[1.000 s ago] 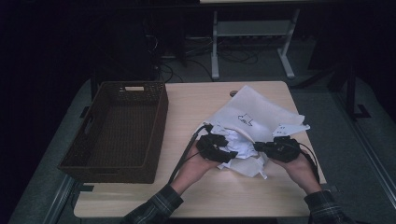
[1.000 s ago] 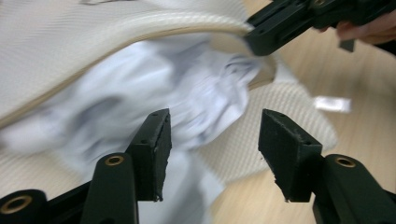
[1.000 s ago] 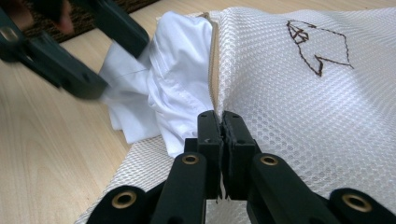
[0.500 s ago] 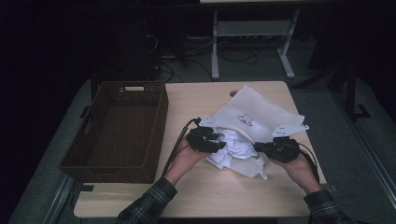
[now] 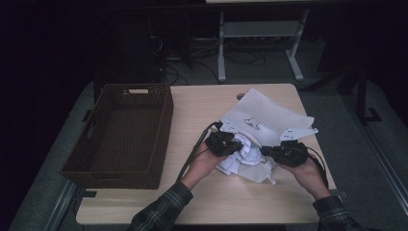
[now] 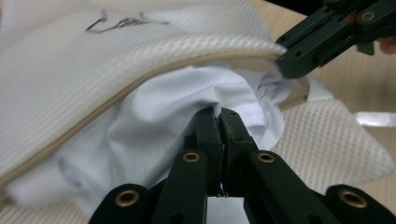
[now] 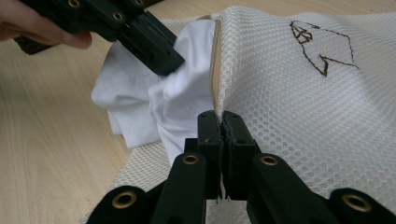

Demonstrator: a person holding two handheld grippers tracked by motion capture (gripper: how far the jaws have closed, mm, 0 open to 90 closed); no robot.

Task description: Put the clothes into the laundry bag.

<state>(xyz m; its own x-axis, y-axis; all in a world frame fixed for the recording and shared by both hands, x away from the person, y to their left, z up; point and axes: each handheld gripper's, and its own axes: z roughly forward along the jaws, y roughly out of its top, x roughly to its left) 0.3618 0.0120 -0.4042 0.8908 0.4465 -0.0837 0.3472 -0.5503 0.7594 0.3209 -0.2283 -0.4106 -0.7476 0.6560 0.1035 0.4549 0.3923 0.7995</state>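
A white mesh laundry bag [image 5: 272, 115] with a dark stitched emblem lies on the wooden table, its mouth toward me. A crumpled white cloth [image 5: 246, 155] sits at that mouth, partly inside. My left gripper [image 5: 236, 144] has just been closing, and in the left gripper view it [image 6: 219, 113] is shut on a fold of the white cloth [image 6: 154, 121] under the bag's beige-trimmed rim [image 6: 154, 70]. My right gripper [image 5: 265, 152] is shut on the bag's rim, and the right gripper view has it [image 7: 220, 115] pinching the mesh [image 7: 299, 107] beside the trim.
A dark brown wicker basket [image 5: 166, 120] stands open at the table's left, nothing visible inside it. Bare tabletop [image 5: 202, 103] lies between basket and bag and along the near edge. Cables trail from both grippers. Beyond the table the room is dark, with a metal frame on the floor.
My left gripper drew back to the left, then came right again onto the white cloth, where its jaws closed. The right gripper and the bag's rim stayed where they were.
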